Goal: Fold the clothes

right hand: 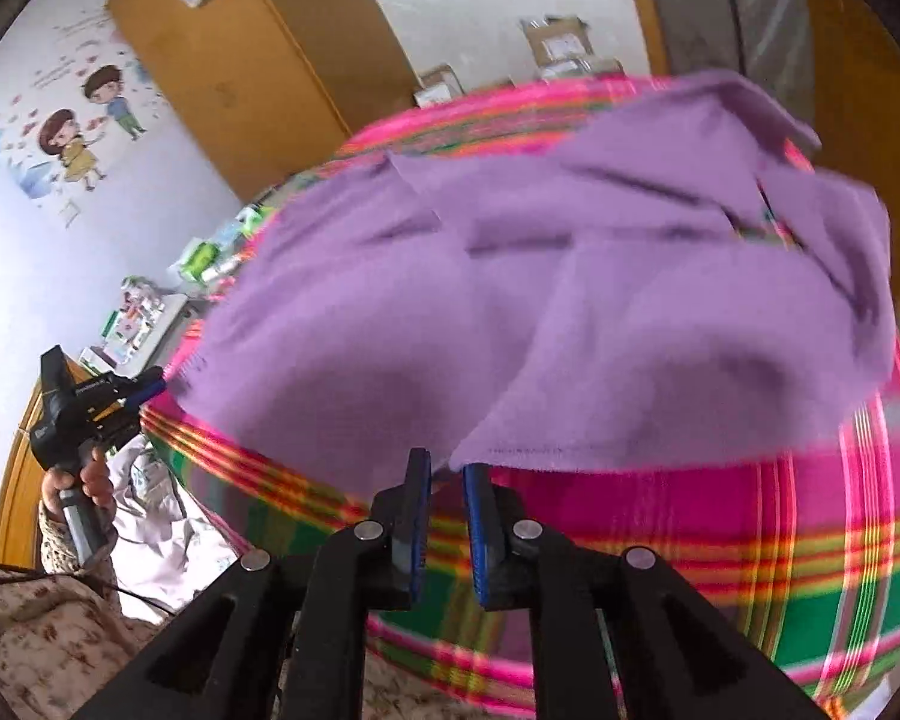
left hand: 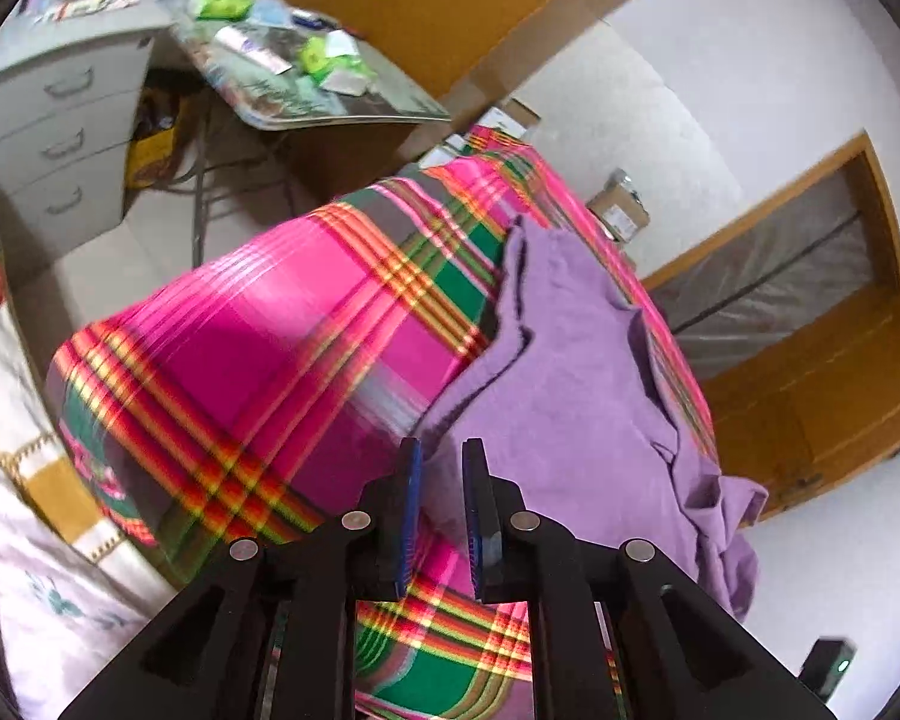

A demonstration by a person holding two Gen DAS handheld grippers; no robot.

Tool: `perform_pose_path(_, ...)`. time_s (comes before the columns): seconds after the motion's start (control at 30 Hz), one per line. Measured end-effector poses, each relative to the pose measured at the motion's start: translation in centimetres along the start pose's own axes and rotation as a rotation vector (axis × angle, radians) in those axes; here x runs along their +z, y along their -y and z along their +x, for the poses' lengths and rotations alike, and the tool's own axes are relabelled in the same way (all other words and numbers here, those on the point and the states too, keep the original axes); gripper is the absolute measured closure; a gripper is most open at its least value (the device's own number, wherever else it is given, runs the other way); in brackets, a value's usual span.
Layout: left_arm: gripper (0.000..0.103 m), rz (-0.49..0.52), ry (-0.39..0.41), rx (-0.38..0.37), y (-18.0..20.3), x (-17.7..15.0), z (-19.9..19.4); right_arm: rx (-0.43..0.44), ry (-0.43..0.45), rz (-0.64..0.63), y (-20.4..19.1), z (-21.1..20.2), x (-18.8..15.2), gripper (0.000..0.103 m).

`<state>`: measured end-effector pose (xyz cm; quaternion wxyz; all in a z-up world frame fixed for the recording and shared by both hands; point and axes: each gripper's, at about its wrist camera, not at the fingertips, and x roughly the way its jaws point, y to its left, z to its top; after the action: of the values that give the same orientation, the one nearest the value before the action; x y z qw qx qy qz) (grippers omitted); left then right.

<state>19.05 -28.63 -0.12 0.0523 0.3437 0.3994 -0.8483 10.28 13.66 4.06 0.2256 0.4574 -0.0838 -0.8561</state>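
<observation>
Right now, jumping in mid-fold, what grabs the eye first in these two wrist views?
The bright pink, green and orange plaid cloth covering the work surface dominates both views. On it lies a rumpled lilac knit garment, its hem just ahead of the right gripper, whose jaws stand slightly apart. The left gripper sits at the garment's near edge.

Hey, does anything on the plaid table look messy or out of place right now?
Yes. The purple knit garment lies rumpled across the pink, green and orange plaid tablecloth, with uneven creases. In the left wrist view one part droops over the table's edge, so the garment is not lying flat. Nothing looks spilled or damaged.
</observation>
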Motion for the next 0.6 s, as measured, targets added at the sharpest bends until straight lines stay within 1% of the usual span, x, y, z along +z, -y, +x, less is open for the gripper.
perform_pose_path(0.03, 0.083, 0.016, 0.006, 0.006, 0.3, 0.1, 0.0, 0.004, 0.002, -0.005, -0.1, 0.1, 0.4, 0.091)
perform_pose_path(0.13, 0.083, 0.086, 0.006, 0.040, 1.5, 0.5, 0.4, 0.007, 0.000, -0.047, -1.2, 1.1, 2.2, 0.091)
perform_pose_path(0.17, 0.083, 0.111, 0.003, 0.042, 2.0, 0.7, 0.5, 0.006, -0.001, -0.066, -1.7, 1.4, 2.8, 0.091)
perform_pose_path(0.2, 0.080, 0.131, -0.003, 0.034, 2.3, 0.8, 0.8, 0.010, -0.002, -0.079, -2.3, 1.7, 3.4, 0.090)
perform_pose_path(0.23, 0.077, 0.143, -0.009, 0.034, 2.6, 0.9, 0.9, 0.033, -0.009, -0.088, -2.7, 1.9, 3.9, 0.090)
perform_pose_path(0.3, 0.076, 0.163, -0.010, 0.026, 3.1, 0.9, 1.3, 0.070, -0.039, -0.112, -3.5, 2.3, 4.6, 0.090)
perform_pose_path(0.37, 0.076, 0.187, -0.023, 0.041, 3.5, 1.0, 1.8, 0.018, -0.080, -0.153, -4.2, 2.5, 4.7, 0.090)
perform_pose_path(0.47, 0.076, 0.218, -0.035, 0.070, 4.0, 1.1, 2.6, -0.020, -0.124, -0.184, -4.4, 1.8, 4.2, 0.090)
perform_pose_path(0.53, 0.076, 0.241, -0.037, 0.082, 4.4, 1.2, 3.1, -0.092, -0.143, -0.205, -4.2, 0.8, 3.9, 0.090)
perform_pose_path(0.6, 0.076, 0.242, -0.041, 0.085, 4.4, 1.4, 3.5, -0.155, -0.176, -0.246, -4.3, -0.3, 3.6, 0.090)
